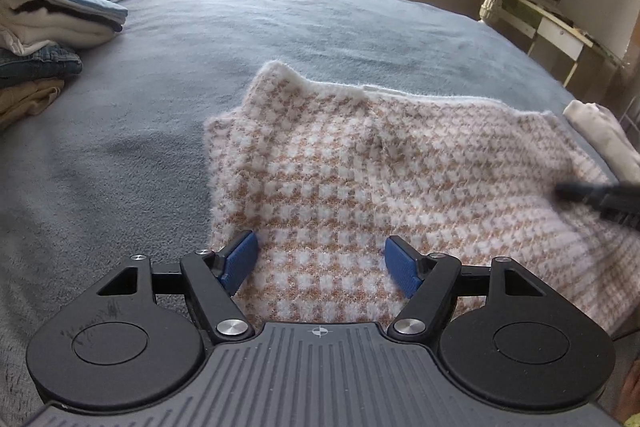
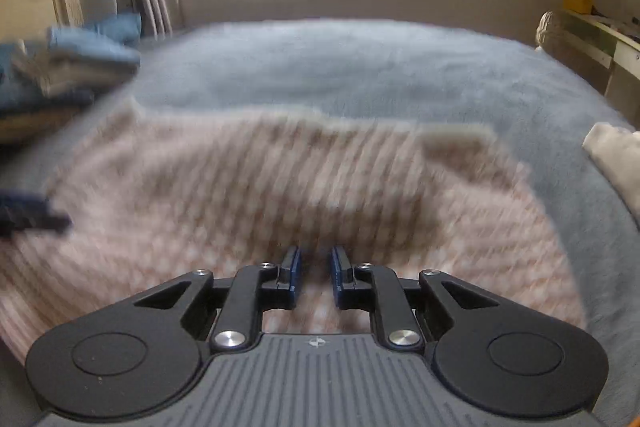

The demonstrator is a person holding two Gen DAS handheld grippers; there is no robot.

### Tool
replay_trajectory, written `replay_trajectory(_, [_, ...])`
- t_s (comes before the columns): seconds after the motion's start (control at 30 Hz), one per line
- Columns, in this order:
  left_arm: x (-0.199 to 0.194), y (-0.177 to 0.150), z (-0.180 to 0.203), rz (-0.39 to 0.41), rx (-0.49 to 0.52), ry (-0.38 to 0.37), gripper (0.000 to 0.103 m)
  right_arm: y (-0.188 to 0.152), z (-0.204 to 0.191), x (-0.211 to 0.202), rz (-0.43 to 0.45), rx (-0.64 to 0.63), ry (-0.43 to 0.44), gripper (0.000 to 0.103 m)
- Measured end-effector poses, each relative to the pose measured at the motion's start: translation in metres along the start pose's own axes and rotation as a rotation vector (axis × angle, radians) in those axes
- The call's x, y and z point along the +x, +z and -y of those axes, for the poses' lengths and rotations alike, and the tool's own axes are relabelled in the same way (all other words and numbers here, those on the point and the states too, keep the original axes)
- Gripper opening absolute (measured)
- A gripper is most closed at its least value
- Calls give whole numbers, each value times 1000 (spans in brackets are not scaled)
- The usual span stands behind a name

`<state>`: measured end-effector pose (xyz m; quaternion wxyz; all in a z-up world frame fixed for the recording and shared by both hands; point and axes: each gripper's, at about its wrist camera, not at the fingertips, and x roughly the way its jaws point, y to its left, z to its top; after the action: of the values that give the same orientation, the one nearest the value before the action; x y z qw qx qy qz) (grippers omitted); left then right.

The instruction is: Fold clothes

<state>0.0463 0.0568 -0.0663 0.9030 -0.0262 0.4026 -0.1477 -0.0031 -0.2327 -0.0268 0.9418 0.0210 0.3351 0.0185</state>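
While angled down: both grippers.

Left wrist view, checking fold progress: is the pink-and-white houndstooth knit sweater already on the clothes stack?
No, the houndstooth knit sweater lies spread on the grey blanket, apart from the stack.

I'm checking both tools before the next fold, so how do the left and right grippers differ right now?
The left gripper has its jaws spread wide, while the right gripper has only a narrow gap. The left view is sharp; the right view is blurred. Both point down over the checked sweater, with nothing visibly clamped.
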Motion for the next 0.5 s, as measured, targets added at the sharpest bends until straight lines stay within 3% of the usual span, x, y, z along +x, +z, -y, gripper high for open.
replay_trajectory(0.1, [0,3,1,-5,-35,3,71,11,24,-10,61,37,-86,16])
replay_trajectory(0.17, [0,4,-1,-8,-49,3,71,4,47,6,16,66,-139,17])
replay_trajectory(0.23, [0,5,0,-13,-57,4,72,-10,65,27,-57,55,-138,16])
replay_trajectory(0.33, [1,8,2,-29,-63,13,74,-1,68,24,-56,13,-127,16])
replay_trajectory(0.5, [2,10,5,-40,-65,24,74,26,76,8,18,68,-181,18])
